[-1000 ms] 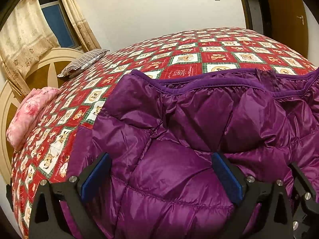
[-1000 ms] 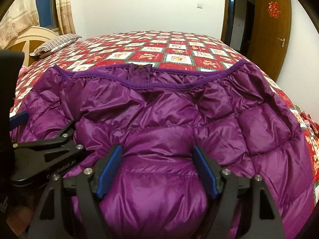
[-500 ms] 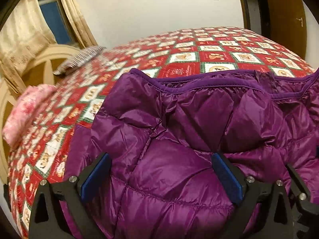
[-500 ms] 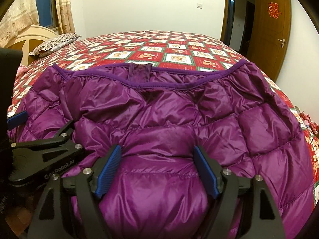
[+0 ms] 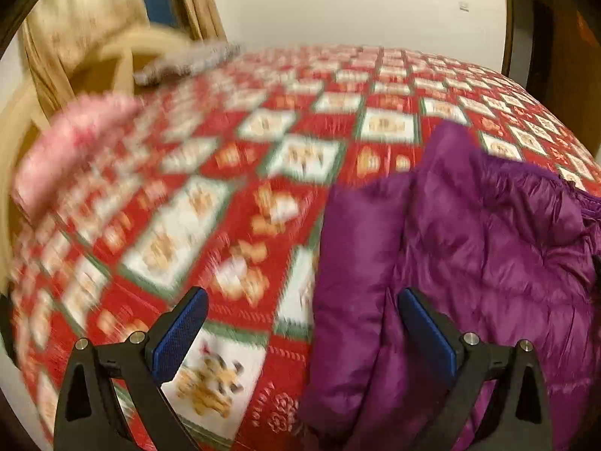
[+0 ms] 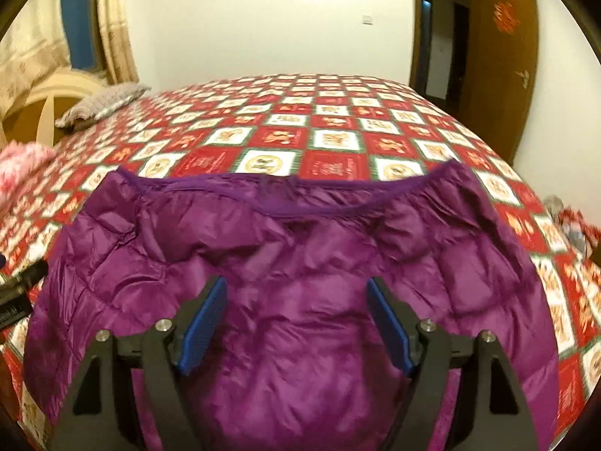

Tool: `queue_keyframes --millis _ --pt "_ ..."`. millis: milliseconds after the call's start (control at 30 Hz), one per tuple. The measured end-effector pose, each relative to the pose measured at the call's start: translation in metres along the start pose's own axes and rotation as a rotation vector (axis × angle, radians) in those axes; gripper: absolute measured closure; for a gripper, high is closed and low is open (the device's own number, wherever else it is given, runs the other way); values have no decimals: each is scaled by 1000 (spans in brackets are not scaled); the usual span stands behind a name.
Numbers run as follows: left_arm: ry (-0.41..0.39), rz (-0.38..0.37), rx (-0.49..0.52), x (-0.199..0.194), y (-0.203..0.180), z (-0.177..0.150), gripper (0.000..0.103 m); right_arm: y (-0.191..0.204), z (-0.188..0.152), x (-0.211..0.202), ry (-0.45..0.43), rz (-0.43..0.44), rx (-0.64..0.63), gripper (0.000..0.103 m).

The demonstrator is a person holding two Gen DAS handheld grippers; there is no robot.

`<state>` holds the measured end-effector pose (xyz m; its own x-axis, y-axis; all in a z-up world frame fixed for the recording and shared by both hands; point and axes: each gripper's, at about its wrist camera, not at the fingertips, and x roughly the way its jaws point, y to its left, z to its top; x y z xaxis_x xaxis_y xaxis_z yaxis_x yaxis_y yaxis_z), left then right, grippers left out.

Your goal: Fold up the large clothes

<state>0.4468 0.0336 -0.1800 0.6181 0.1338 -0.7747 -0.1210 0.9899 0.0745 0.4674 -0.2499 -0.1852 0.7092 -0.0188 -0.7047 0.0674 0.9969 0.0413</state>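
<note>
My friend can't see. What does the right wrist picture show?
A puffy purple jacket lies spread on a bed with a red patterned cover. The right tool is open above it, gripping nothing. A striped pillow lies far left, with a wooden door at right.

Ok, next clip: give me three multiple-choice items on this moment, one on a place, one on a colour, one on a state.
1. Where does the jacket lie?
A. on the bed
B. on the floor
C. on a chair

2. What colour is the jacket?
A. green
B. purple
C. white

3. How do the jaws of the right gripper stand?
A. clamped on a pillow
B. shut tight on nothing
C. open, holding nothing

Answers: 1 A, it is spread on the red patterned bedspread; 2 B, its shiny quilted fabric is purple; 3 C, the blue pads stand wide apart above the jacket.
</note>
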Motion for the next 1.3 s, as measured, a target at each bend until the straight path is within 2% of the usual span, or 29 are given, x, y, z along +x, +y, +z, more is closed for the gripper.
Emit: queue_keyframes --millis 100,167,367,467,567,667,733,767,867,933,1033,1300 --pt "29 -35 -15 10 1 -10 1 5 -9 30 78 -66 -35 24" --pt "29 -44 -20 13 -2 -15 1 2 -13 33 66 -74 -27 18" --pt "38 -99 -45 16 -2 -21 1 -3 -11 41 91 -65 -25 15" --pt "45 -157 -70 12 8 -26 8 -7 -13 20 91 -36 -2 18" --pt "45 -212 -66 6 5 -34 13 -11 -31 -28 23 -33 5 17" --pt "8 -234 -11 -1 -8 -40 27 -14 -56 -46 25 -59 -8 17" --pt "-6 -253 16 -3 -14 -40 43 -9 -72 -37 63 -66 -46 17" --pt "-15 -265 29 -5 -17 -41 47 -7 -78 -32 59 -70 -61 16" --pt "-28 -292 35 -7 -17 -43 61 -3 -82 -25 54 -102 -83 13" --pt "-38 -318 27 -10 -13 -43 76 -3 -79 -21 72 -103 -74 11" --pt "-67 -328 46 -18 -12 -45 86 -4 -78 -20 74 -104 -65 11" --pt "-122 -395 -32 -47 21 -48 92 -10 -79 -25 71 -103 -33 11"
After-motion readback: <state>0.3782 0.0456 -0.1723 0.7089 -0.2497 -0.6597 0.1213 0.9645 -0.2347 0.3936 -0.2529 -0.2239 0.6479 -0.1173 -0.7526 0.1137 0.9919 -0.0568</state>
